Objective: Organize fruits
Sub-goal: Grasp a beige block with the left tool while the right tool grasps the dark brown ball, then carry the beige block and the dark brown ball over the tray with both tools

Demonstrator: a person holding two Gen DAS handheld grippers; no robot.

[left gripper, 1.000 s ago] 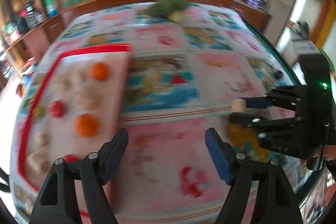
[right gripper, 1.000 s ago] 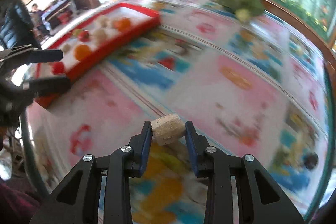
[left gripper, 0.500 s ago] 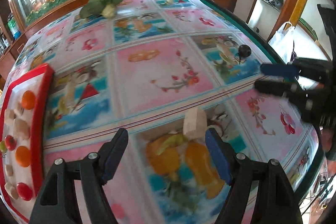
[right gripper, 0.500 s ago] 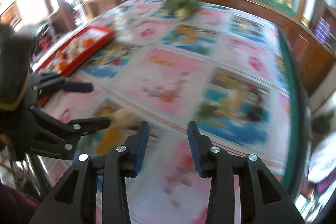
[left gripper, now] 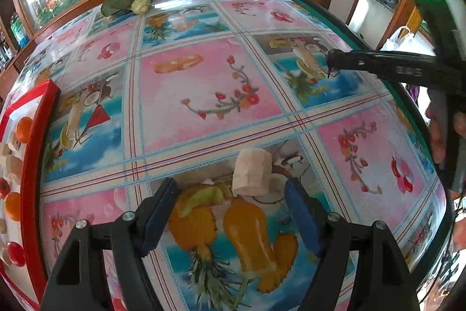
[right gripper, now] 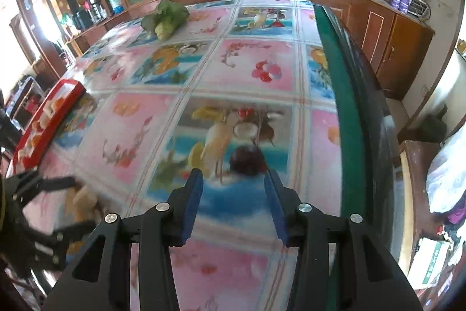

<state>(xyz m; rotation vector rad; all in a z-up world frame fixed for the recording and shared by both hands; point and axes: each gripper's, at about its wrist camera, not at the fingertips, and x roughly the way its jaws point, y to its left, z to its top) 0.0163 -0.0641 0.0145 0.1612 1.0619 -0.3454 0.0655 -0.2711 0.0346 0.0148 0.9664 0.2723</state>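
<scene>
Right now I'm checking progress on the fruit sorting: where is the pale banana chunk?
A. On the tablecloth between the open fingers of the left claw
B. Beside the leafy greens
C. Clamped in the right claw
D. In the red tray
A: the banana chunk lies on the tablecloth, untouched between the spread fingers of the left claw.

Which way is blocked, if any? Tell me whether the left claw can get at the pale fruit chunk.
Probably yes: the left claw stands open with the pale fruit chunk just ahead of its fingertips, bare tablecloth around it.
</scene>
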